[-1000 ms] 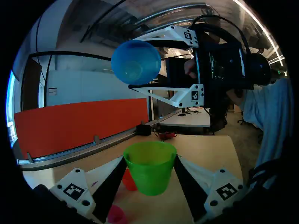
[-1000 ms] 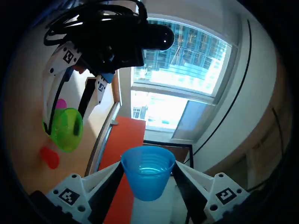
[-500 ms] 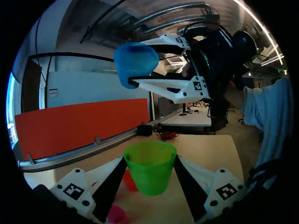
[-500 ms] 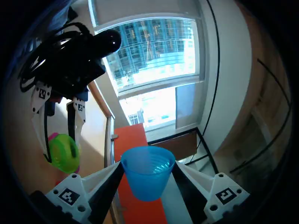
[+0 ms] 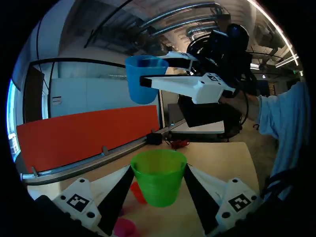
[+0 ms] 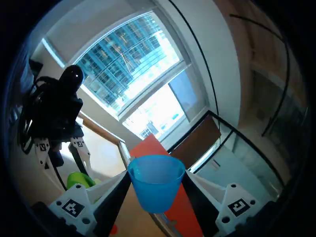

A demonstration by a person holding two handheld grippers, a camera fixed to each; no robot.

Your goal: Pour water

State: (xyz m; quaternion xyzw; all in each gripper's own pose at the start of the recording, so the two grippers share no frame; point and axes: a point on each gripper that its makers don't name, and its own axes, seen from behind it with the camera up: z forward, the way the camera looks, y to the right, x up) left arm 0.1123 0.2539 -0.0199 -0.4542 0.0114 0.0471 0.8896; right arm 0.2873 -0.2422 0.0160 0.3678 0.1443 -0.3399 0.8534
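Note:
In the left gripper view my left gripper (image 5: 158,179) is shut on a green cup (image 5: 158,181), held upright just above the wooden table (image 5: 221,158). High above it hangs a blue cup (image 5: 143,83), nearly upright, with the right gripper (image 5: 152,71) shut on it and a sleeved arm (image 5: 282,118) behind. In the right gripper view my right gripper (image 6: 156,183) clamps the blue cup (image 6: 156,187), whose inside cannot be seen. Down at the left of that view are the left gripper (image 6: 67,158) and the rim of the green cup (image 6: 79,181).
A red cup (image 5: 137,192) and a pink cup (image 5: 124,228) stand on the table under the left gripper. An orange partition (image 5: 83,132) with a metal rail (image 5: 94,156) borders the table's far edge. A large window (image 6: 130,83) lies beyond.
The blue cup has swung from lying tipped on its side back to nearly upright, and the right gripper has turned with it. The green cup has stayed still.

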